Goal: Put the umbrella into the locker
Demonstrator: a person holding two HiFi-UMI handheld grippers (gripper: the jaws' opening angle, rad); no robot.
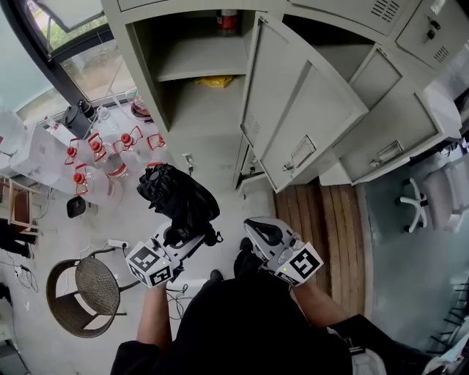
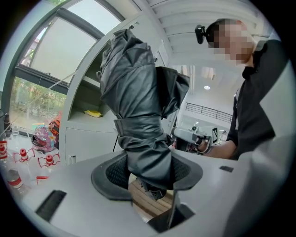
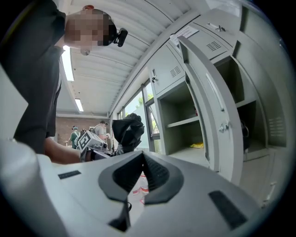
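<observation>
A folded black umbrella (image 1: 178, 198) stands up out of my left gripper (image 1: 176, 236), whose jaws are shut on its lower end. In the left gripper view the umbrella (image 2: 138, 106) fills the middle, clamped between the black pads (image 2: 115, 173). My right gripper (image 1: 261, 228) is beside it to the right, shut with nothing between its jaws. In the right gripper view its pads (image 3: 159, 173) meet, and the umbrella (image 3: 127, 131) shows at the left. Ahead stands the grey locker (image 1: 198, 110) with its door (image 1: 293, 110) swung open and a shelf (image 1: 199, 60) inside.
A yellow item (image 1: 214, 81) lies in the locker's lower compartment and a red-labelled can (image 1: 227, 20) stands on the shelf. Several clear bottles with red caps (image 1: 102, 157) crowd the floor at the left. A wicker chair (image 1: 82, 293) is at lower left. More locker doors (image 1: 388, 139) hang open at the right.
</observation>
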